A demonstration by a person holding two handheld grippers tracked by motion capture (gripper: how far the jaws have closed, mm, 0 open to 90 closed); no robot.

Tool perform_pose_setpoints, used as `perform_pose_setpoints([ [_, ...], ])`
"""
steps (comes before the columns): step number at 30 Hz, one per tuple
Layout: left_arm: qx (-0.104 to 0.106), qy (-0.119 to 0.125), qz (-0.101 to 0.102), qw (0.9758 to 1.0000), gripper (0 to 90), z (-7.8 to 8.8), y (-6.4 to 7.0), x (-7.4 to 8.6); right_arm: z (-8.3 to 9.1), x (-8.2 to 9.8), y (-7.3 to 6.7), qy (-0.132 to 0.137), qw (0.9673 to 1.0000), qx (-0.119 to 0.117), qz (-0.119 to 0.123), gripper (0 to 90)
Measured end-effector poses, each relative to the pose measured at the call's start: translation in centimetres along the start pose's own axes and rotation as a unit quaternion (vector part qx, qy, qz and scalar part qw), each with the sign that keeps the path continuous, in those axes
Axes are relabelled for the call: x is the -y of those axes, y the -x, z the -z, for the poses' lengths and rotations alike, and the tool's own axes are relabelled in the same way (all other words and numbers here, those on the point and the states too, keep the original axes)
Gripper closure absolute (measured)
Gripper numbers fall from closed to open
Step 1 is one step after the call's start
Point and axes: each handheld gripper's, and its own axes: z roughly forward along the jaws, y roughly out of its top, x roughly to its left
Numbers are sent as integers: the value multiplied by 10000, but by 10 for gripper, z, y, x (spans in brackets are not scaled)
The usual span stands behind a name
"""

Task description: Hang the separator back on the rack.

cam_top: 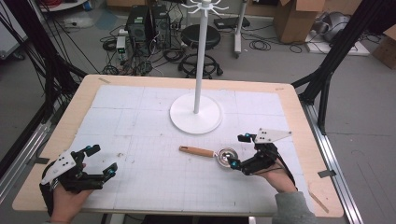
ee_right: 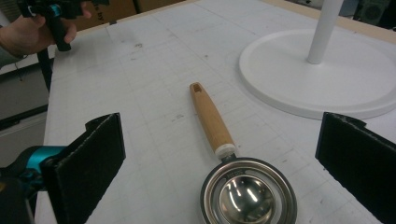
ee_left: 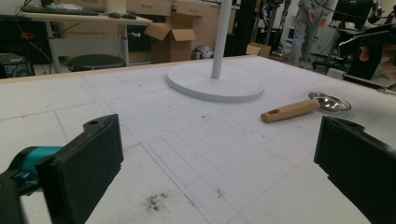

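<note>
A small metal ladle [cam_top: 208,153] with a wooden handle lies flat on the white mat, bowl toward the right. My right gripper [cam_top: 238,150] sits just right of the bowl, open, one jaw on each side of it and neither touching. In the right gripper view the ladle [ee_right: 212,121] lies between the wide-apart jaws of the right gripper [ee_right: 224,161], handle pointing away. My left gripper [cam_top: 103,160] rests open near the front left corner with nothing in it. In the left gripper view the left gripper [ee_left: 219,163] frames bare mat, and the ladle [ee_left: 299,108] lies farther off.
A white stand with a round base [cam_top: 184,122] and a tall pole [cam_top: 201,60] stands at the middle back of the table [cam_top: 74,107]. Its base [ee_right: 289,84] is close beyond the ladle. Cables, stools and boxes lie on the floor past the far edge.
</note>
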Motion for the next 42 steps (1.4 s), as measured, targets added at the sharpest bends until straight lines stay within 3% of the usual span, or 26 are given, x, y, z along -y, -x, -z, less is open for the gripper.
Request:
perform_pose_setpoints([
  [14,2,-7,-46,10000,17,3,4,-1,-11,-8,7,-233,9993,-115,277,6],
  [19,-56,-7,-23,10000,17,7,2,0,-22,-6,11,-448,9979,-237,411,6],
  [25,-68,1,-33,10000,17,10,3,-1,-30,-12,14,-659,9959,-218,579,7],
  [32,-70,-11,-35,10000,17,12,3,0,-36,-17,20,-805,9944,-308,614,8],
  [42,-87,-8,-28,10000,17,13,4,0,-52,-20,20,-1130,9897,-503,718,10],
])
